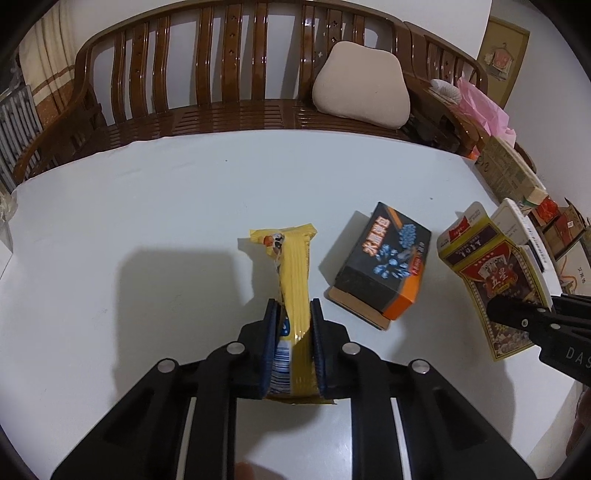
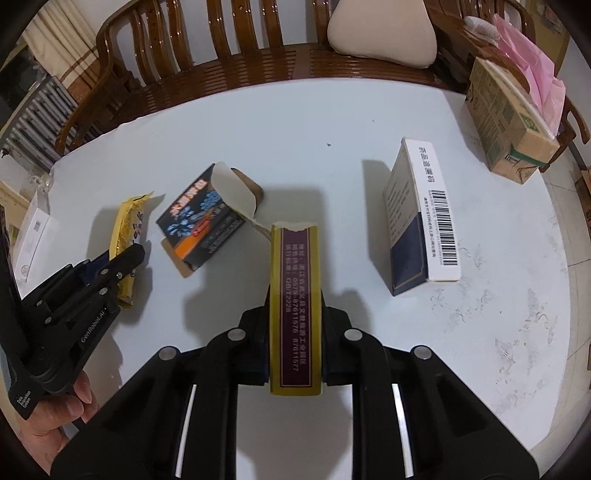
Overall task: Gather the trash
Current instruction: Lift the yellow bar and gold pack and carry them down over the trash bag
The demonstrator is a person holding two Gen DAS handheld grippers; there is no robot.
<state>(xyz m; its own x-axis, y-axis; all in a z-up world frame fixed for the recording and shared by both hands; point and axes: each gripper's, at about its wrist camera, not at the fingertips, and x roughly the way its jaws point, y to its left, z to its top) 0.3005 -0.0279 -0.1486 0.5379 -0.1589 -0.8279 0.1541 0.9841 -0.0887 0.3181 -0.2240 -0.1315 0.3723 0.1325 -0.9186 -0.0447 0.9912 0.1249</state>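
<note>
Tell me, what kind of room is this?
Most likely a living room at home: a wooden bench with a cushion stands behind a white table, and a radiator sits by the curtain.

The left claw (image 1: 293,306) was built of matte black plastic: two flat fingers carried dark blue ribbed pads (image 1: 271,332) on their inner faces. Four angled linkage arms were pinned by round silver pivots (image 1: 235,348). The right claw (image 2: 295,295) shared this construction. Seen from the side, the left body bore small silver screws and white "GenRobot.AI" lettering (image 2: 93,326). A bare hand (image 2: 55,413) showed no sleeve.
</note>
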